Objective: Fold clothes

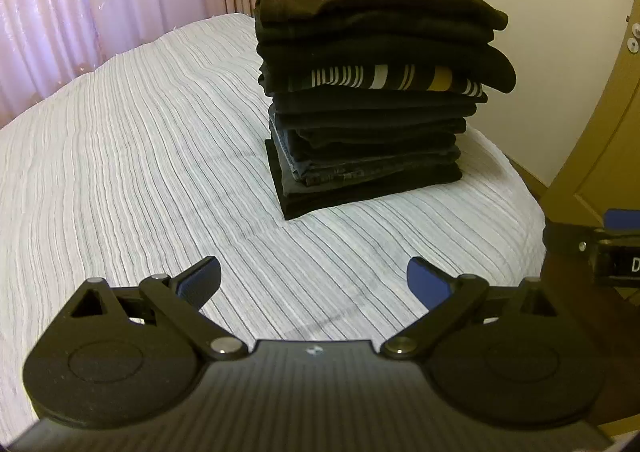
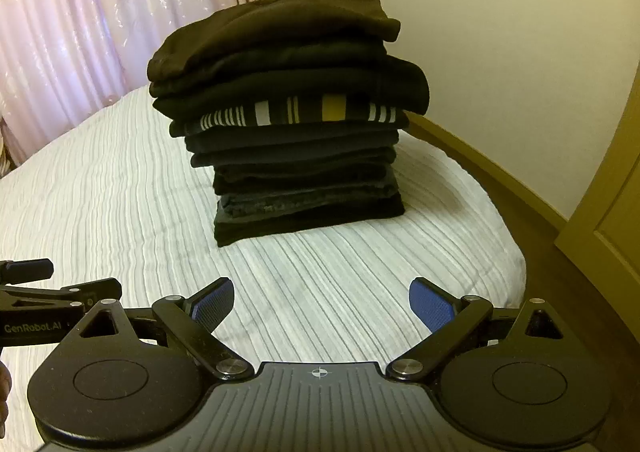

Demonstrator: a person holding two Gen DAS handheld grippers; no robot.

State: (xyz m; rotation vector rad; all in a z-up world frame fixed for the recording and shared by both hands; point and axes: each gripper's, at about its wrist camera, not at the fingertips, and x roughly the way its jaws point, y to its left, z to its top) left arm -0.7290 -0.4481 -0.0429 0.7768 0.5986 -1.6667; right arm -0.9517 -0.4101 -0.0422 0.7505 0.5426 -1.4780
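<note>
A tall stack of folded clothes (image 1: 372, 92) stands on the bed (image 1: 140, 156), toward its far right part, near the corner by the wall (image 2: 500, 64). The garments are nearly all black or very dark; one striped piece (image 2: 304, 114) with white and mustard bands lies about midway up, and the top garment (image 2: 280, 28) is dark brown, overhanging the ones below. The lowest piece lies flat on the white ribbed bedspread and juts out a little at the near left corner. The left gripper (image 1: 314, 284) hovers over bare bedspread in front of the stack, well apart from it, its jaws spread wide with nothing between them; the blue pads (image 1: 426, 284) face inward. The right gripper (image 2: 322, 304) is held just beside it, likewise short of the stack, jaws wide and empty. Each gripper's body shows at the edge of the other's view. Pink curtains (image 1: 100, 4) hang behind the bed on the left, and a wooden door (image 2: 612, 212) stands at the right.
</note>
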